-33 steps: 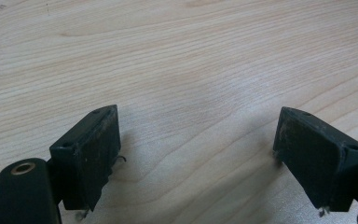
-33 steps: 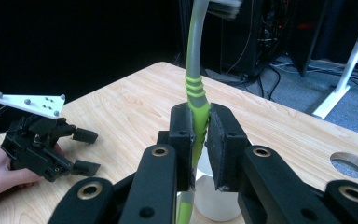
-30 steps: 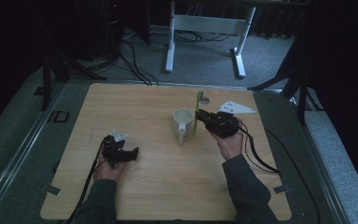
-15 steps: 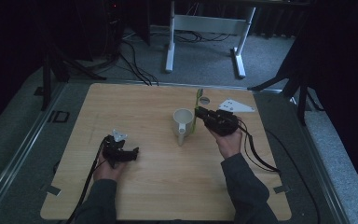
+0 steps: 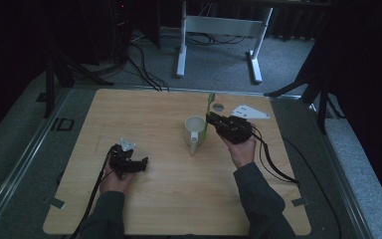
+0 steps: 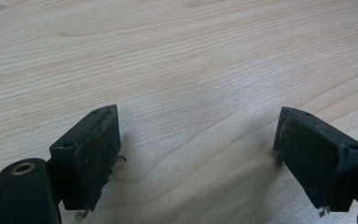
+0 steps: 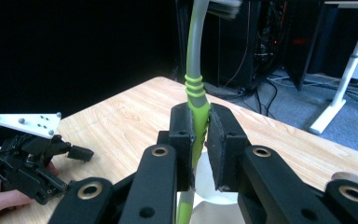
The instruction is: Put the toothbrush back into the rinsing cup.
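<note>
No change since earlier: right tool (image 7: 199, 135) clamps green toothbrush (image 7: 196, 91) over mug (image 5: 195, 130); left tool (image 6: 198, 158) wide, empty.

High view: looking down from above the near edge onto the table (image 5: 179, 209). Gripper views: riding low, close up, sharing its wooden top; right one facing left.

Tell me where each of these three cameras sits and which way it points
High view: above the person's side, facing forward and down on the wooden table; both forearms, left claw, right claw.
Left gripper view: on the left claw, facing down at bare wood; its open jaws.
Right gripper view: on the right claw, facing level across the table; jaws shut on a green toothbrush.
Shared: high and right gripper views both show the white mug and toothbrush.
</note>
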